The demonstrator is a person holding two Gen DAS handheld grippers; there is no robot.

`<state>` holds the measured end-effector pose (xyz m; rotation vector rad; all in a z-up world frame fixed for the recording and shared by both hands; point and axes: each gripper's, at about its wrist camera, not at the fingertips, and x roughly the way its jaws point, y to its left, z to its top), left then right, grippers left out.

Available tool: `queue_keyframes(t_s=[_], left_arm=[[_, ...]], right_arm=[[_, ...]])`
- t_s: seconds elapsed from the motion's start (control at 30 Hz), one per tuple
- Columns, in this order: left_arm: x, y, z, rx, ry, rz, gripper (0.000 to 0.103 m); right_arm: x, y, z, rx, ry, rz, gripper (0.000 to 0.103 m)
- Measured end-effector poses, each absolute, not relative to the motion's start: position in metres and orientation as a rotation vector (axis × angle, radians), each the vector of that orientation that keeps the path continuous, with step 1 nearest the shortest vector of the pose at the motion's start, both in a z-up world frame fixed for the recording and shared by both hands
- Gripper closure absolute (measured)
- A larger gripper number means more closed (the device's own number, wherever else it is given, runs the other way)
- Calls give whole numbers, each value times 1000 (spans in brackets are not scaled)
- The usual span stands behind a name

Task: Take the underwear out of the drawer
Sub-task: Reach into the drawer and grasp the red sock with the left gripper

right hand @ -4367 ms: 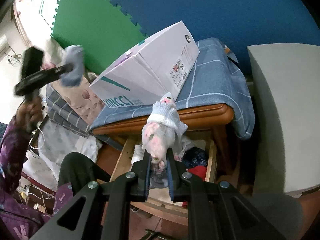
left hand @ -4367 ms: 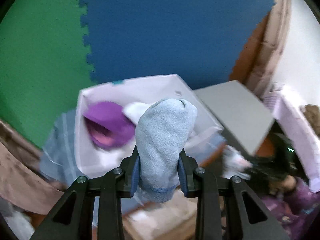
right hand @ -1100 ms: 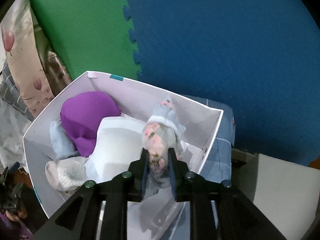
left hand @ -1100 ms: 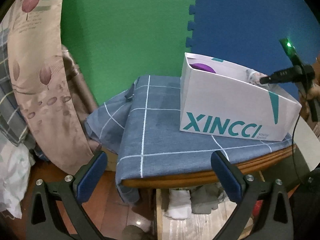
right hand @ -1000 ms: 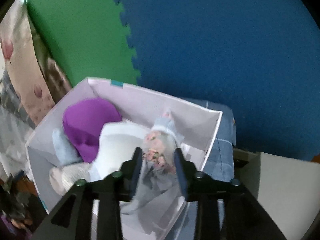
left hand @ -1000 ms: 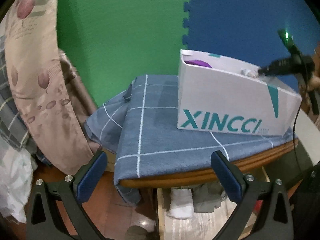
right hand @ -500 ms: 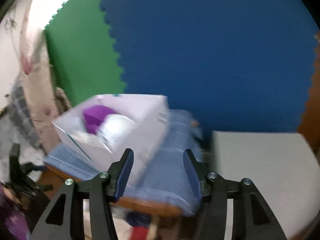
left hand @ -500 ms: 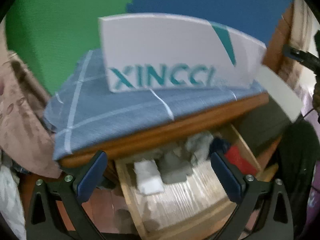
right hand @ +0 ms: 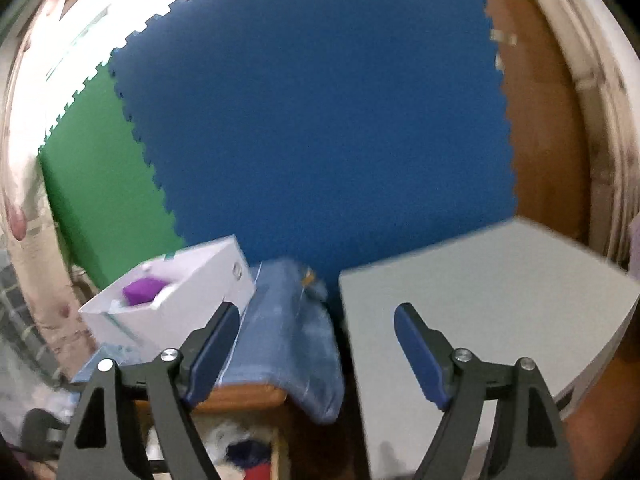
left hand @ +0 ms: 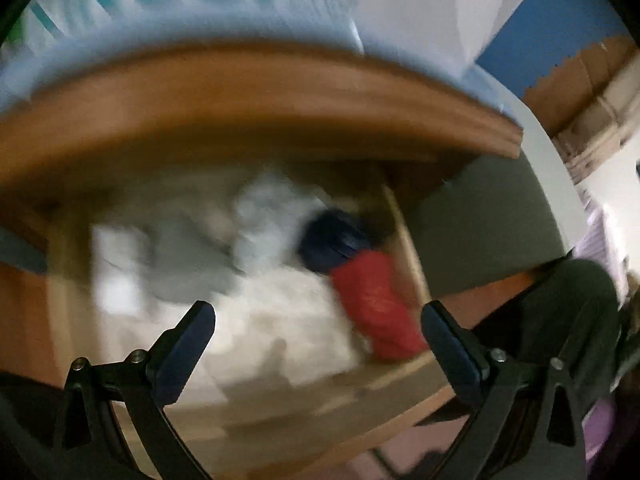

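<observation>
Now both grippers' jaws gape empty above the drawer (left hand: 404, 236).

You are viewing a blue foam mat (right hand: 320, 120) adjoining a green foam mat (right hand: 100, 184). A grey panel (right hand: 480, 300) is standing just beside the checked blue cloth (right hand: 288, 320).

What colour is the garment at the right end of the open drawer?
Red, seen best in the left wrist view.

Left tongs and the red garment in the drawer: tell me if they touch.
Apart. The left wrist view shows the left tongs open and empty, with bare drawer space between both pads and the red garment.
</observation>
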<state>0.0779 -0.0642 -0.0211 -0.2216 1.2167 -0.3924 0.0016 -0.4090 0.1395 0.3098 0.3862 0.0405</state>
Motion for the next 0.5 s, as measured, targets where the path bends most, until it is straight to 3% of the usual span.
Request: queue_keyframes(t_s=[0.13,0.5], left_arm=[[90,-96,-48,-307,1343,-413,9],[112,-112,-111,-503,1586,-350,3]], right_arm=[[2,-421,127,350,445,68,21],[8,-428,109,375,467,113,21]])
